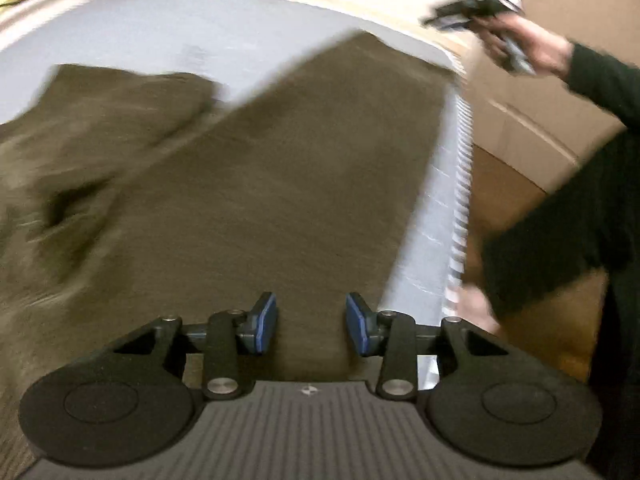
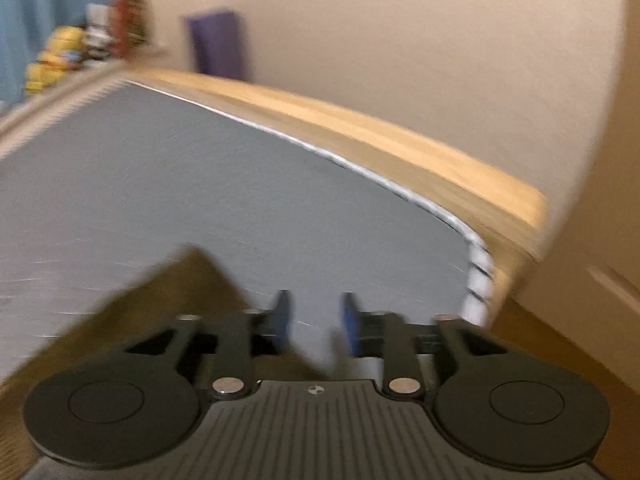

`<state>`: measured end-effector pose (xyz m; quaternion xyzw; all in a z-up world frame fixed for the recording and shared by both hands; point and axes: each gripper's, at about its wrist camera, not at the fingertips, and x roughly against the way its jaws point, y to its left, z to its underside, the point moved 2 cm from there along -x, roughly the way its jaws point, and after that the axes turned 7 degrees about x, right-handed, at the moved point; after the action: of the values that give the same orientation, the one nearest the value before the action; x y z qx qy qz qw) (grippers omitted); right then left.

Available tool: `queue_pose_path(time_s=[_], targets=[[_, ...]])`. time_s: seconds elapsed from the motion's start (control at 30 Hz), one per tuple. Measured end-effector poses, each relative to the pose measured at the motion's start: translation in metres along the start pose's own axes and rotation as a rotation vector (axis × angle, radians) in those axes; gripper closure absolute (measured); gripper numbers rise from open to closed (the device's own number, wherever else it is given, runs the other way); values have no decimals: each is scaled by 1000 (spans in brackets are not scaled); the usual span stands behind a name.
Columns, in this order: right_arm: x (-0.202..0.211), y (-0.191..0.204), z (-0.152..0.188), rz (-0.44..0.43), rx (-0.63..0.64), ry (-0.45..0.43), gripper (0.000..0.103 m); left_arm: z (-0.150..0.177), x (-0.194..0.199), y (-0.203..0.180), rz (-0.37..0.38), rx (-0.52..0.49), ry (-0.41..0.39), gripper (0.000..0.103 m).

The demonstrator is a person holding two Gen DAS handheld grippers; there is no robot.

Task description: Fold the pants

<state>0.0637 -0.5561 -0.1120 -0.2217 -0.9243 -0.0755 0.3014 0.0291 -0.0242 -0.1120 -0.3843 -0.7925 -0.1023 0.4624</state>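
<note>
**Olive pants spread on bed, both tools parted and empty**

No readable brand, label or writing anywhere; only a small round crosshair mark on each tool body, both views motion-blurred.

Pants (image 1: 248, 184): olive-brown, matte fabric. Laid across grey mattress (image 1: 152, 32), filling centre and lower left of left wrist view. One leg a flat, straight-edged panel running from bottom centre up to upper right, hem corner near mattress's white striped edge. Other part bunched and creased at left, with a dark fold pocket mid-left. In right wrist view only a pointed corner of same fabric (image 2: 168, 300) seen, lower left, lying on grey mattress (image 2: 200, 184).

Left tool (image 1: 312, 324): blue-padded jaws apart at a middling gap, nothing between pads, pant fabric visible below and beyond through the gap. Contact with cloth hard to tell.

Right tool (image 2: 314, 322): blue pads likewise apart, nothing gripped, bare grey mattress seen through gap, pants corner just left of left finger. Same tool seen upper right of left wrist view (image 1: 476, 4), blurred, held by hand (image 1: 532, 46) in dark sleeve (image 1: 600, 80), well apart from pants.

Wooden bed frame (image 2: 400, 136) along far mattress edge; purple object (image 2: 218, 44) against wall, blurred colourful items (image 2: 60, 56) upper left.
</note>
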Motion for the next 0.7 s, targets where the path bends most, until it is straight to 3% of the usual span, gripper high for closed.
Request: queue_pose_path(time_s=[0.03, 0.1, 0.17, 0.2, 0.3, 0.43, 0.57, 0.6, 0.67, 0.7], targets=[[7, 14, -2, -30, 37, -37, 55, 3, 0, 11, -34, 25, 17, 59], [18, 45, -7, -87, 102, -103, 54, 21, -17, 33, -122, 71, 136, 59], [31, 78, -11, -158, 160, -154, 55, 29, -8, 38, -77, 73, 111, 59], [38, 92, -13, -182, 187, -170, 55, 29, 0, 43, -93, 98, 108, 59], [60, 139, -20, -281, 246, -218, 54, 23, 31, 72, -173, 206, 0, 58], [93, 199, -26, -400, 318, -295, 49, 20, 79, 130, -393, 440, -176, 49], [121, 250, -28, -473, 340, -341, 46, 31, 103, 174, -521, 606, -251, 49], [121, 260, -28, -491, 334, -332, 46, 37, 103, 186, -544, 648, -229, 49], [117, 281, -26, -514, 351, -290, 47, 55, 78, 210, -600, 764, -41, 52], [116, 292, -24, -523, 365, -279, 49, 63, 68, 217, -587, 807, 5, 52]])
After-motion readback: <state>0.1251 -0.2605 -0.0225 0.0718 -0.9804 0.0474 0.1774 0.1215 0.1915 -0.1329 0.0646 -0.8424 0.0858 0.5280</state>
